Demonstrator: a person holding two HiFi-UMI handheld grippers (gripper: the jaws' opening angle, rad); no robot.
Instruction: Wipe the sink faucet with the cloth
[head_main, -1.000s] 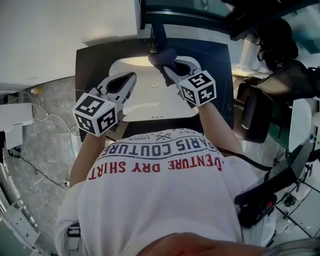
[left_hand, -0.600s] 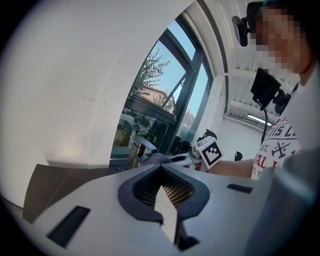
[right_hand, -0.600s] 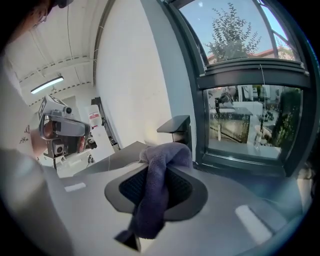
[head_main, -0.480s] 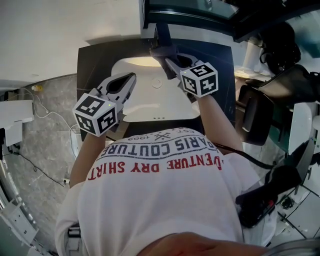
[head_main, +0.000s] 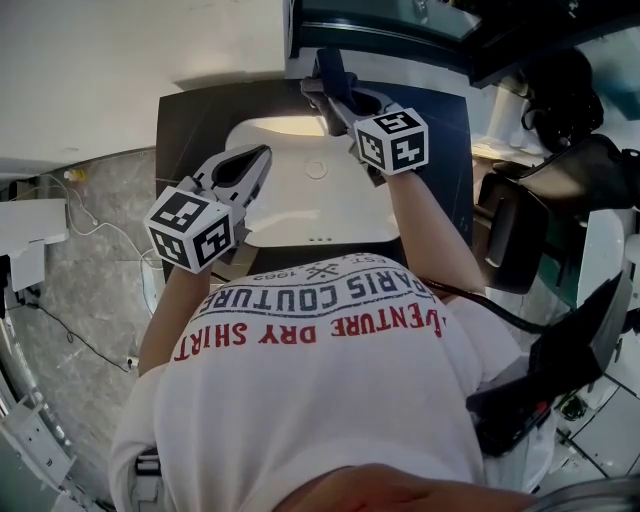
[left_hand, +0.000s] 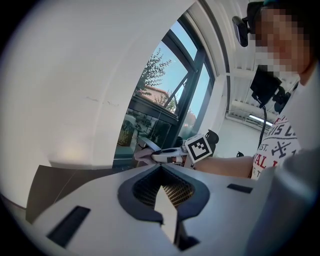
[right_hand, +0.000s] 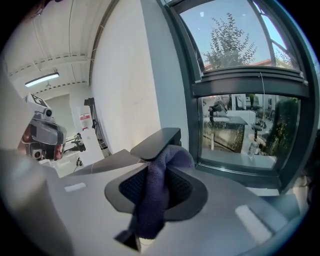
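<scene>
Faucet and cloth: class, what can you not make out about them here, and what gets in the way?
Right gripper view: of the faucet only a flat dark top shows; the cloth and the jaws hide the rest.
Head view: faucet and cloth merge into one dark shape beyond the right gripper; contact cannot be told.
Left gripper view: the left gripper hides the sink with its own body.

The left tongs (head_main: 262, 158) hover at near left, jaws together with nothing between them, the left forearm (head_main: 172, 305) bent close to the body. The right forearm (head_main: 420, 232) reaches farther out, and the right tongs (head_main: 322, 92) are clamped on the cloth (right_hand: 155, 190).
</scene>
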